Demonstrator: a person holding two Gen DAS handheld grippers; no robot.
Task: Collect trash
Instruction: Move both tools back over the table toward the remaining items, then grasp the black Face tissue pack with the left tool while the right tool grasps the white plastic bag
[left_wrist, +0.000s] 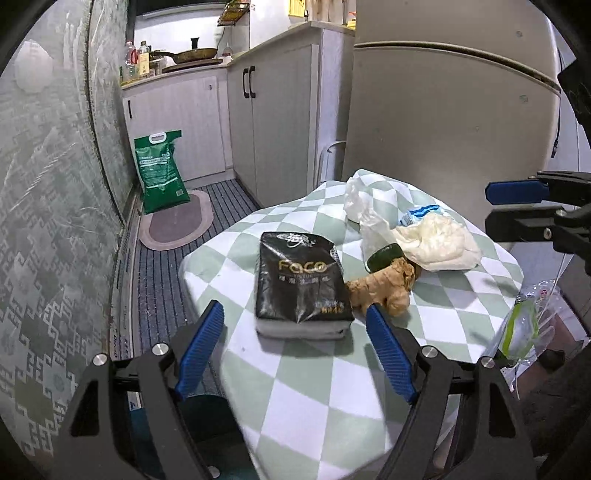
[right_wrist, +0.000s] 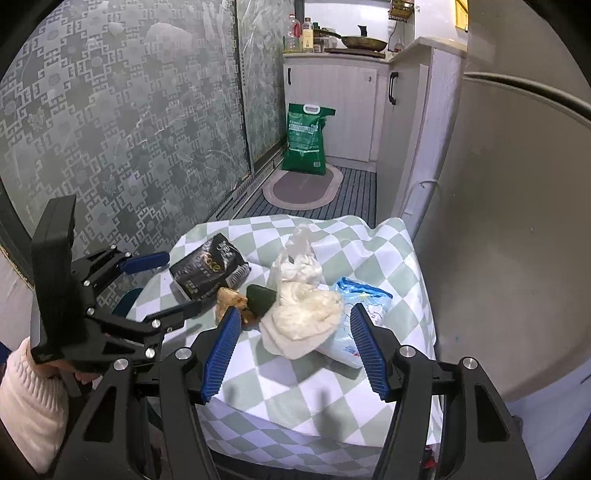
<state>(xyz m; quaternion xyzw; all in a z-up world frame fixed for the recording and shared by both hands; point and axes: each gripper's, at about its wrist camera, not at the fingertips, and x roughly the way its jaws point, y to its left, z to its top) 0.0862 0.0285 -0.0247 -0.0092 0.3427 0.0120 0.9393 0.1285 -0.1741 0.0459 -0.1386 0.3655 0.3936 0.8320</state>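
Note:
A small table under a green-and-white checked cloth (left_wrist: 295, 387) holds a black tissue pack (left_wrist: 301, 280), a piece of ginger (left_wrist: 384, 286), a dark green piece (left_wrist: 386, 256), crumpled white paper (left_wrist: 437, 240), a white plastic bag (left_wrist: 364, 205) and a blue-and-white wrapper (left_wrist: 421, 214). My left gripper (left_wrist: 295, 317) is open, just in front of the tissue pack. My right gripper (right_wrist: 291, 317) is open, its fingers on either side of the crumpled paper (right_wrist: 306, 317), above the cloth (right_wrist: 295, 402). The wrapper (right_wrist: 362, 295), ginger (right_wrist: 232, 299) and tissue pack (right_wrist: 208, 267) lie around it. The left gripper also shows in the right wrist view (right_wrist: 177, 284).
A refrigerator (left_wrist: 443, 122) stands right behind the table. White cabinets (left_wrist: 273, 129) and a green rice bag (left_wrist: 160, 170) stand beyond, on a striped floor with an oval mat (left_wrist: 177, 221). A patterned glass door (right_wrist: 110, 140) is on the left. A clear bag (left_wrist: 524, 325) hangs off the table's right side.

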